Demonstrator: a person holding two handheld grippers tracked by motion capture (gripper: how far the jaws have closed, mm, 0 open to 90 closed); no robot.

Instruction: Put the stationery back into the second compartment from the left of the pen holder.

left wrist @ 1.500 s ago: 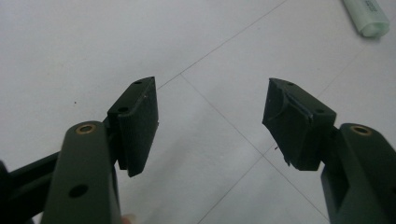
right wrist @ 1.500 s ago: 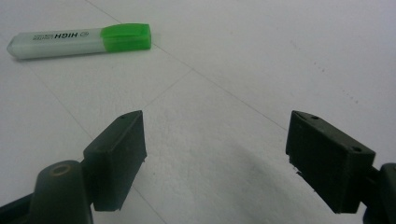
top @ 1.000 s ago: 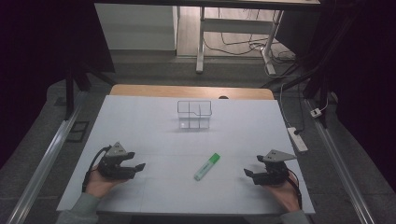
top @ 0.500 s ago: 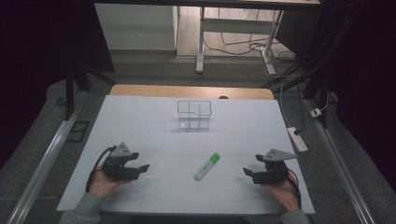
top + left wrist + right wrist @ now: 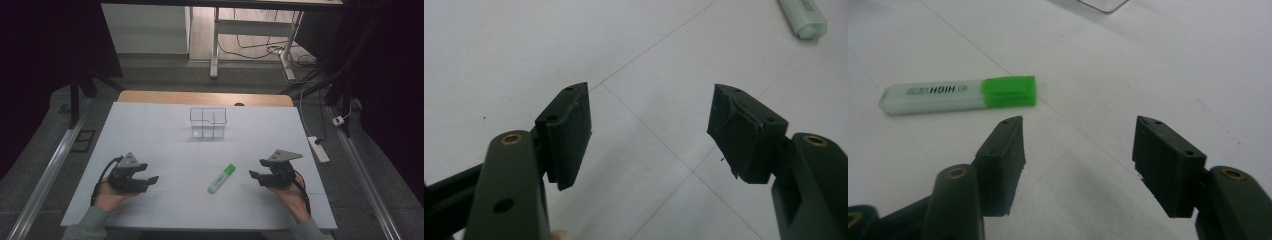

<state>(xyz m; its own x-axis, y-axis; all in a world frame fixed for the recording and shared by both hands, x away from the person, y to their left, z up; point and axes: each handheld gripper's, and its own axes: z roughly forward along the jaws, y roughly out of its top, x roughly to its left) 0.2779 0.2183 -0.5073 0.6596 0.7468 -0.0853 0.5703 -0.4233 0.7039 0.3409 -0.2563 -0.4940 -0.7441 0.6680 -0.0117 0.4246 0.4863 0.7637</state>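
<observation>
A green-capped highlighter lies flat on the white sheet, between my two grippers and nearer the right one. My left gripper rests low at the front left, open, with bare sheet between its jaws; the highlighter's end lies far off at the top right of that view. My right gripper points left toward the highlighter, which lies just beyond its left jaw. Its jaws have just been closing, still stand apart, and nothing is between them.
A small clear box with compartments stands at the back middle of the sheet, its corner ahead of the right gripper. A wooden table edge runs behind. A power strip lies off the right side.
My right hand has moved left and slightly away from me, closer to the highlighter. The left hand has stayed put. The highlighter has not moved.
</observation>
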